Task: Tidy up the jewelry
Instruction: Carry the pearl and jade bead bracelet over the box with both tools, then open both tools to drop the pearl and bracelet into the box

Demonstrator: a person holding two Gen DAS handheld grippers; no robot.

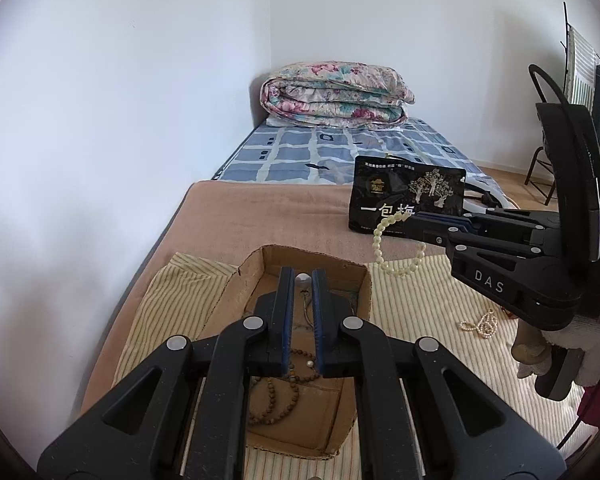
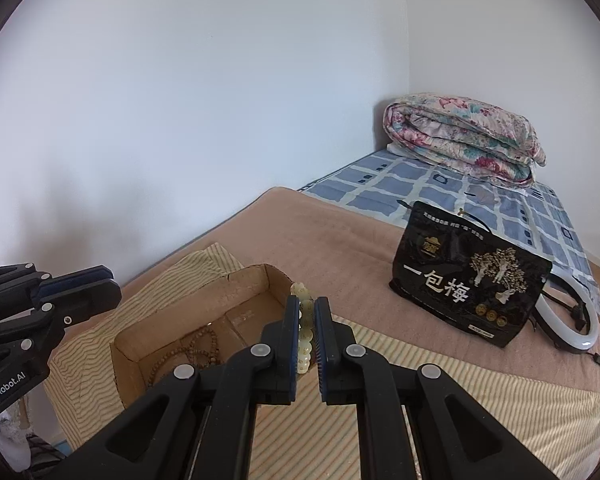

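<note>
An open cardboard box [image 1: 356, 280] sits on a striped cloth [image 1: 420, 308] on the bed. Brown bead strings [image 1: 276, 396] and a thin chain necklace with a white pearl [image 1: 310, 364] lie inside it. My left gripper [image 1: 302, 280] hangs over the box, shut on the chain's pendant [image 1: 302, 279]. My right gripper [image 2: 307, 312] is shut on a pale green bead bracelet [image 1: 396, 252], held in the air just right of the box; it also shows in the right wrist view [image 2: 305, 320]. A white pearl string [image 1: 482, 322] lies on the cloth at right.
A black snack bag [image 1: 404, 196] stands behind the box on the brown blanket [image 1: 260, 216]. A white ring light [image 2: 572, 320] lies behind the bag. A folded floral quilt [image 1: 336, 94] sits at the bed's far end. A wall runs along the left.
</note>
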